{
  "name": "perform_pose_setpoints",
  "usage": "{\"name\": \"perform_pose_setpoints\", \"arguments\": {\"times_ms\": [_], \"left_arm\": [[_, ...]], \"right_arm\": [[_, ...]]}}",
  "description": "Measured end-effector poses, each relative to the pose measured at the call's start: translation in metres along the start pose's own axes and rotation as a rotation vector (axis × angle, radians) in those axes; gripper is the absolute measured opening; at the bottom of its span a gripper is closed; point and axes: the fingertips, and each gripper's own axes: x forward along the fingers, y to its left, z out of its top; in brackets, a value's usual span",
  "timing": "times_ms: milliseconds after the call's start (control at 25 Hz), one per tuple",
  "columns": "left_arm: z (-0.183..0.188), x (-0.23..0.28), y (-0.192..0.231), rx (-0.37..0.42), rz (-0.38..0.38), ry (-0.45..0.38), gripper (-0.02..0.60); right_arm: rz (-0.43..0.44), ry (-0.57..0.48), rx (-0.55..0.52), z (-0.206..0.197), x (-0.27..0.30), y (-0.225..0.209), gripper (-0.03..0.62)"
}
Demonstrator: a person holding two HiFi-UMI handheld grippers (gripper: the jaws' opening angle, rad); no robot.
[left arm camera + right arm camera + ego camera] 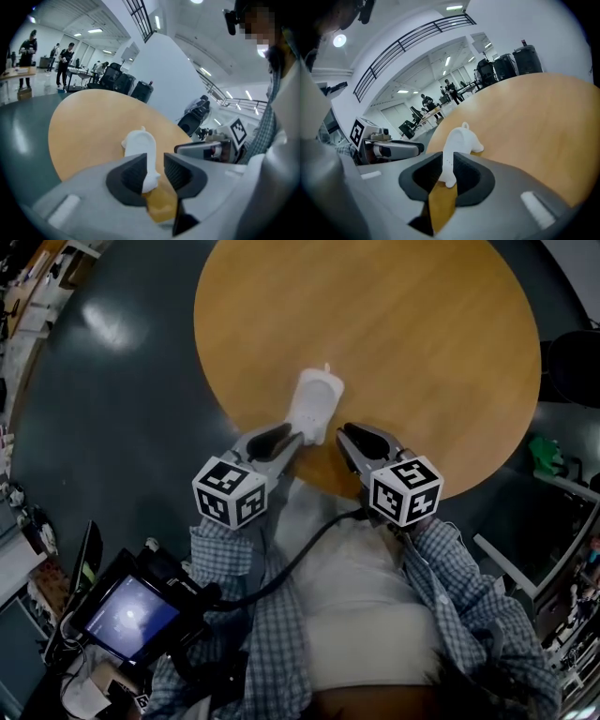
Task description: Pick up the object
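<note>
**Two grippers crowd a small white figurine at the table's edge**

The white figurine lies on the round wooden table, close to the rim nearest the person, with both tools meeting at its near end. The right gripper has its jaws drawn in narrow, and a thin white limb of the figurine fills the slot between them; it looks pinched. The left gripper has its jaws spread. The figurine's near end sits in that gap, hard against one jaw, with daylight showing at the other.

The hold looks like the weak point. A nip on one slim limb, far from the body's bulk, would probably let the figurine swing or twist out if it is raised on that grip alone. If the left jaws close off-centre they may shove the piece sideways and lever it out of the right pair. With the rim so near, a slip would likely send it onto the person's lap or the dark floor. The tool tips, almost touching, may also knock together.
</note>
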Motion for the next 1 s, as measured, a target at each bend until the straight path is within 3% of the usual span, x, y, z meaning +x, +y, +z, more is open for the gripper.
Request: {"name": "perform_pose_setpoints", "arguments": {"times_ms": [200, 360, 640, 840, 1000], "left_arm": [[-0.013, 0.031, 0.026, -0.008, -0.004, 0.112, 0.153], [-0.018, 0.056, 0.040, -0.029, 0.011, 0.150, 0.155], [-0.023, 0.068, 0.038, 0.001, 0.022, 0.214, 0.161], [-0.026, 0.071, 0.032, -0.009, 0.013, 0.233, 0.149], [-0.026, 0.072, 0.029, -0.061, -0.009, 0.207, 0.141]], "right_arm": [[-0.023, 0.074, 0.118, -0.021, 0.022, -0.033, 0.144], [-0.037, 0.101, 0.165, -0.032, 0.031, -0.052, 0.149], [-0.056, 0.106, 0.224, -0.034, 0.029, -0.048, 0.147], [-0.056, 0.113, 0.243, -0.035, 0.029, -0.046, 0.144], [-0.043, 0.127, 0.258, -0.038, 0.034, -0.045, 0.141]]}}
